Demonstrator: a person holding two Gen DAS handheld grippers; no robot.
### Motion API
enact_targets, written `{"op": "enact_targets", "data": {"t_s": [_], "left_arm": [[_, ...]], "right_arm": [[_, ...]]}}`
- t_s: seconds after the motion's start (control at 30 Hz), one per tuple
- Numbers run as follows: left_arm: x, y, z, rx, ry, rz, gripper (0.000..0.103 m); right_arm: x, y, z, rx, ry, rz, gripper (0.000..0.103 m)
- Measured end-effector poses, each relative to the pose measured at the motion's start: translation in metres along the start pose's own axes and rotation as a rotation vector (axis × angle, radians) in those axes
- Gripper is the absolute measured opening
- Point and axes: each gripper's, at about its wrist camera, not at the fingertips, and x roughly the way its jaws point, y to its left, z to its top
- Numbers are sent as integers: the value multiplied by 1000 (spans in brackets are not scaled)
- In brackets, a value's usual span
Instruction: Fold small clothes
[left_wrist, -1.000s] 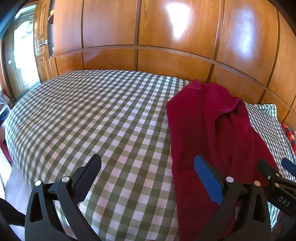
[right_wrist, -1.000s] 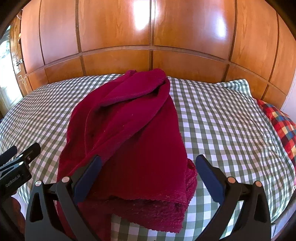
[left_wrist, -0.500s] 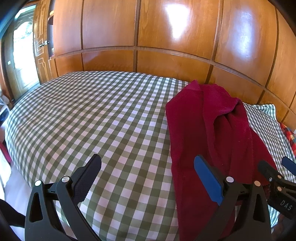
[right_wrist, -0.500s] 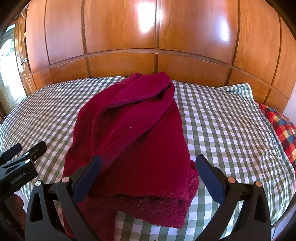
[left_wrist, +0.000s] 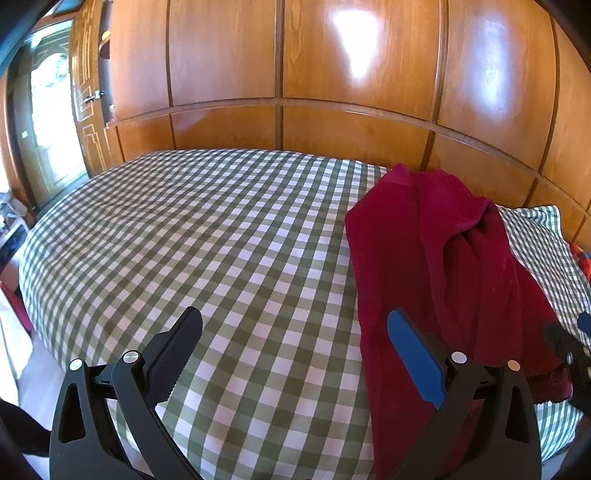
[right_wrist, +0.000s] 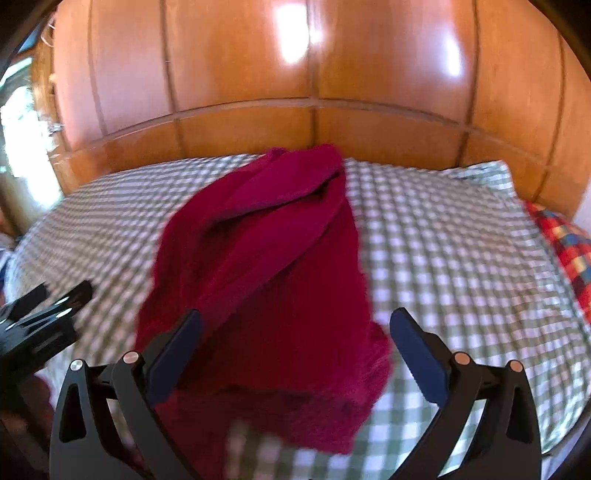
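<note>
A dark red cloth (right_wrist: 258, 280) lies bunched and partly folded on the bed (left_wrist: 221, 236), which has a green and white checked cover. The cloth runs from the near edge of the bed toward the wooden wall (left_wrist: 280, 66) behind it.

The right gripper (right_wrist: 291, 354) is wide open and holds nothing. The near end of the cloth lies directly in front of it, between its two fingers. This view is blurred.

The left gripper (left_wrist: 293, 356) is also wide open and empty. The cloth lies to its right side, behind the blue pad (left_wrist: 413, 358), and mostly bare cover shows between its fingers.

A coloured checked pillow (right_wrist: 569, 243) lies at the right of the cloth, well apart.
</note>
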Motion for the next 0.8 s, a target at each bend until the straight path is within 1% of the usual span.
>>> {"op": "enact_targets", "data": {"t_s": [0.1,0.17,0.2,0.23,0.27,0.4,0.47,0.53,0.6,0.63,0.67,0.7,0.73,0.77,0.8], "left_arm": [[2,3,-1,-14,8,0,99],[4,4,-1,-18,14,5,99],[4,5,-1,-20,13,5,99],[5,5,-1,-20,12,4,99],[5,4,-1,-17,11,6,99],[4,4,-1,-10,4,11,99],[5,4,-2,-12,7,10,99],[6,5,-3,-15,12,11,99],[9,9,-5,-31,27,3,99],[9,12,-6,-39,30,1,99],[10,16,-7,-54,36,-1,99],[12,20,-8,-67,41,0,99],[12,24,-9,-74,45,0,99],[13,28,-10,-85,48,-5,99],[14,33,-12,-102,51,-11,99]], "right_arm": [[-8,10,-10,-40,0,74,100],[-11,19,-13,-78,-2,109,97],[-13,23,-15,-94,-2,126,90],[-14,26,-17,-108,6,158,80],[-13,29,-19,-115,19,179,77],[-6,38,-33,-149,109,291,64],[0,43,-41,-165,153,336,62],[8,49,-47,-189,198,358,62],[29,61,-55,-234,285,382,60],[36,65,-60,-253,303,370,53],[45,72,-66,-292,316,332,48],[48,78,-69,-326,305,300,40],[46,81,-70,-346,287,295,19],[41,83,-68,-363,271,308,10],[38,82,-66,-362,259,314,6]]}}
